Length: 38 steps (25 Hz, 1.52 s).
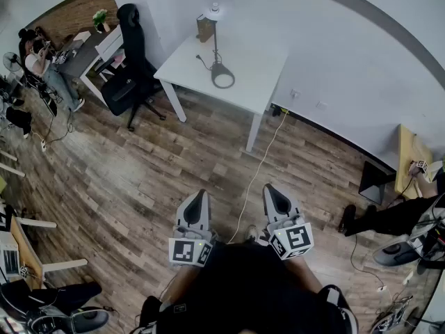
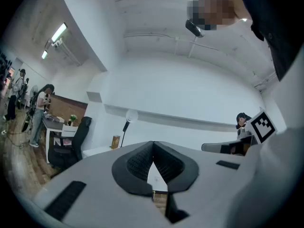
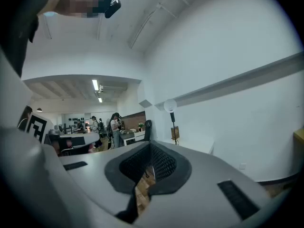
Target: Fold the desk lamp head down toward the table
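Observation:
A desk lamp (image 1: 216,19) with a round white head, a thin dark stem and a ring base stands upright on a white table (image 1: 243,75) by the far wall. The lamp (image 2: 128,122) shows small in the left gripper view, and the lamp (image 3: 170,109) also appears in the right gripper view. My left gripper (image 1: 197,202) and right gripper (image 1: 275,196) are held level in front of me, well short of the table, over the wood floor. Both are shut with nothing between their jaws.
A small brown box (image 1: 204,28) stands beside the lamp. A black office chair (image 1: 128,61) sits left of the table. A yellow cable (image 1: 259,169) runs across the floor from the wall. People stand at desks at far left (image 1: 38,54). A seated person's legs (image 1: 389,218) lie at right.

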Motion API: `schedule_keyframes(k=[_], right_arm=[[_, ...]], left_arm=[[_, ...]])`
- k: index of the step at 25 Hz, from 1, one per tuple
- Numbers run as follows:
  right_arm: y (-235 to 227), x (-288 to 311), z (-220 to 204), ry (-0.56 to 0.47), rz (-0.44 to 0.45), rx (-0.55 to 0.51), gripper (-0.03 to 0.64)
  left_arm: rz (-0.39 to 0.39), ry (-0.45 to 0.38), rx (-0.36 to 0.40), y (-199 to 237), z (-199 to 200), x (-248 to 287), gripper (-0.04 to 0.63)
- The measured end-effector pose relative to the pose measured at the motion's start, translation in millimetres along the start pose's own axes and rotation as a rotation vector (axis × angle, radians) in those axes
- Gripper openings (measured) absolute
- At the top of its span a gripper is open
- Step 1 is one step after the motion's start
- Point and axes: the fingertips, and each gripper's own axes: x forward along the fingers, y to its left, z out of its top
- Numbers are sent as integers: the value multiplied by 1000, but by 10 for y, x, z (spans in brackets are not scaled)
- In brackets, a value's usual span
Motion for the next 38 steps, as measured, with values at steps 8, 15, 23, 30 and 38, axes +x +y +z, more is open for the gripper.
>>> schedule_keyframes(k=[8,15,23,30,38], right_arm=[[-40,-39,-36,8,14,-8,12],[-90,-98,16,-15,20,11,12],[-249,-267,-1,-14,57,-9,14],[-579,-368,-28,-11,103,-3,14],[-837,-371,-27,3,162,-12,14]], left_arm=[[-1,-6,2,-82,-34,32,25],[2,-5,7,-187,-51,52,25],[11,-11,25,-493,-99,78,25],[50,-6,47,-826,-163,183,25],[122,-6,82,-1020,-167,220,25]])
